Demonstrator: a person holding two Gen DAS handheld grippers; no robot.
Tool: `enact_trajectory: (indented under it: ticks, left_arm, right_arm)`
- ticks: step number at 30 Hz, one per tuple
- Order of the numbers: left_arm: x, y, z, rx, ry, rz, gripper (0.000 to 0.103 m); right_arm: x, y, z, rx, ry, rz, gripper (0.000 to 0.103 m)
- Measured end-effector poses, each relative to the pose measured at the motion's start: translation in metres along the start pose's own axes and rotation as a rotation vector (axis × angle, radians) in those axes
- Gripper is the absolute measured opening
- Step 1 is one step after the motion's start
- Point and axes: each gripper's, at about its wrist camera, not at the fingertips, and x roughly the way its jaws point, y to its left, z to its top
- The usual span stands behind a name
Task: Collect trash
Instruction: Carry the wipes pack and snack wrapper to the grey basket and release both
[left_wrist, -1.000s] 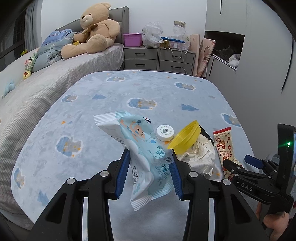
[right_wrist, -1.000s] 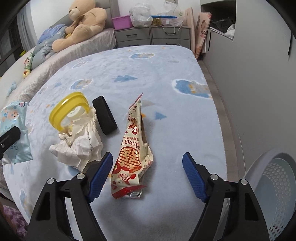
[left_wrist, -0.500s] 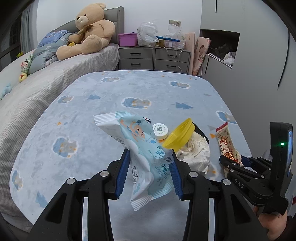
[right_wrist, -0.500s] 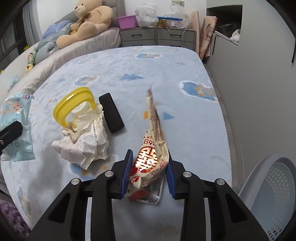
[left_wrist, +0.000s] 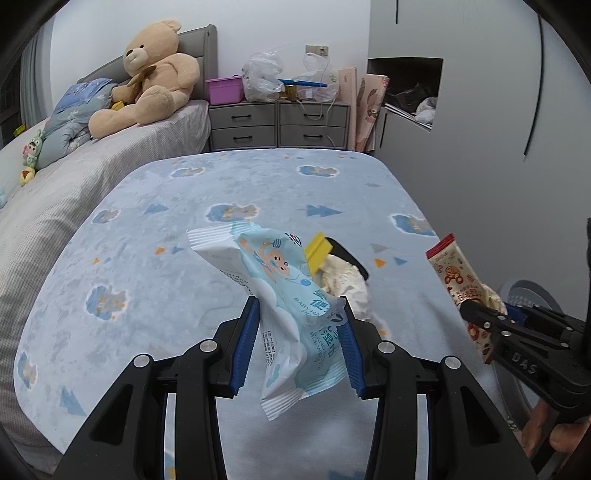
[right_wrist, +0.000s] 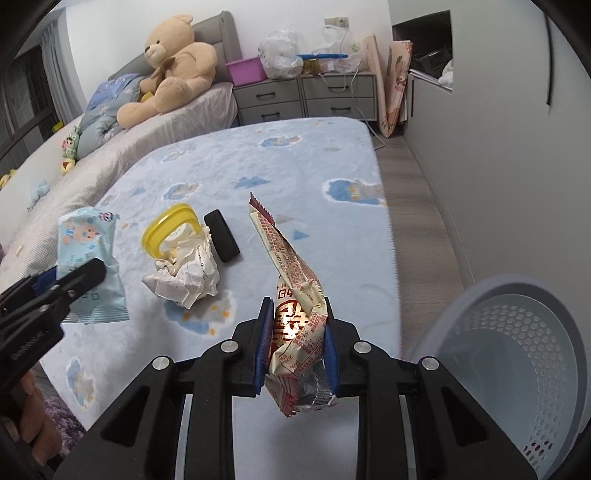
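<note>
A red-and-cream snack wrapper hangs clear of the bed in the right gripper, whose jaws have just been closing and now clamp the wrapper's lower half between the blue pads. The wrapper's sealed top end points up and away; its torn foil end droops below the jaws. A pale blue baby-wipes packet is pinched the same way in the left gripper, jaws clamped on its middle, and it too is off the bedspread.

Just beside the right gripper, to its lower right, stands a light grey perforated wastebasket on the floor at the edge of the bed.

The step in hand looks like carrying both pieces to that basket. To do it well, the person would keep each grip firm, since thin film slips easily, bring each piece fully over the basket's opening before parting the jaws, and go one gripper at a time so the two tools do not collide above the rim.

Left on the blue patterned bedspread are a crumpled paper wad touching a yellow plastic lid, and a black oblong object just beside them. These appear to be the next things to gather.
</note>
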Motion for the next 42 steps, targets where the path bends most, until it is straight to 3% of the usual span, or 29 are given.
enact_trajectory:
  ticks: [10, 17, 30, 42]
  left_arm:
    - [-0.011, -0.06, -0.011, 0.106, -0.001, -0.121, 0.041]
    - [-0.017, -0.119, -0.023, 0.197, 0.021, -0.225, 0.041]
    - [-0.002, -0.221, -0.027, 0.346, 0.083, -0.383, 0.041]
    - [0.02, -0.255, -0.027, 0.388, 0.12, -0.448, 0.041]
  right_arm:
    - [-0.076, -0.082, -0.032, 0.173, -0.07, -0.098, 0.024]
    - [-0.117, -0.126, -0.058, 0.209, -0.089, -0.174, 0.024]
    - [-0.12, -0.18, -0.08, 0.348, -0.089, -0.167, 0.025]
    - [-0.112, -0.199, -0.085, 0.383, -0.054, -0.204, 0.026]
